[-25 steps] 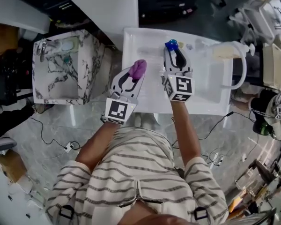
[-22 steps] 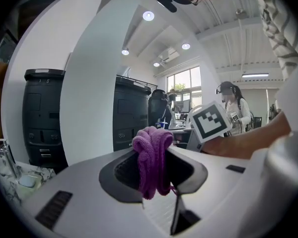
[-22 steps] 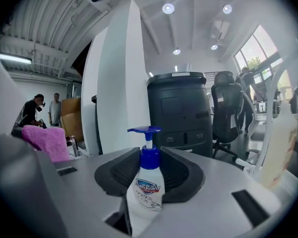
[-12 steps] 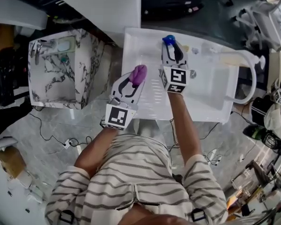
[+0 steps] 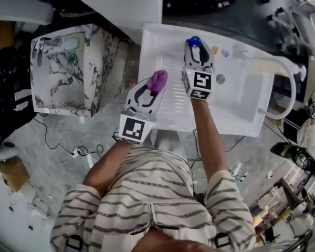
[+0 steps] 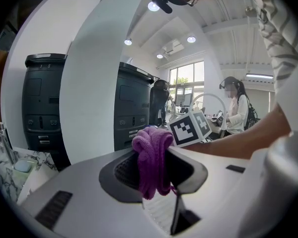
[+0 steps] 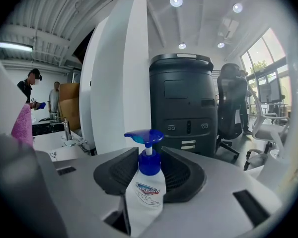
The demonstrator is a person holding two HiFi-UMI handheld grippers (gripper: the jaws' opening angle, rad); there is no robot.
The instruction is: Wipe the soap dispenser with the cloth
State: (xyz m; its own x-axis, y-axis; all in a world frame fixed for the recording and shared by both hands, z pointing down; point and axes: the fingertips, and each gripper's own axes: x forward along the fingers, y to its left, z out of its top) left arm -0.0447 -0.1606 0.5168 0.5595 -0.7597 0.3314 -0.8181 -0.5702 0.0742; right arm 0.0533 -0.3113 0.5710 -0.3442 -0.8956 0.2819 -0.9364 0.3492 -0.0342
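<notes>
No wiping yet: L gripper point(image 5: 155, 86) jaws clamp cloth point(image 6: 150, 155); R gripper point(image 5: 198, 50) jaws, just eased wider, hold soap dispenser point(image 7: 145, 192) btw them.

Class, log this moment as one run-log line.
left claw: shut on bunched purple cloth | right claw: jaws just opening, on white blue-pump soap dispenser

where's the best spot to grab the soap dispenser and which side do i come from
Take the soap dispenser by its white body, below the blue pump, pads on its two sides, coming in level from the person's side. It stands upright, and the pump head is narrow and would likely give. The right gripper has it there between its jaws, which have just been opening.
</notes>
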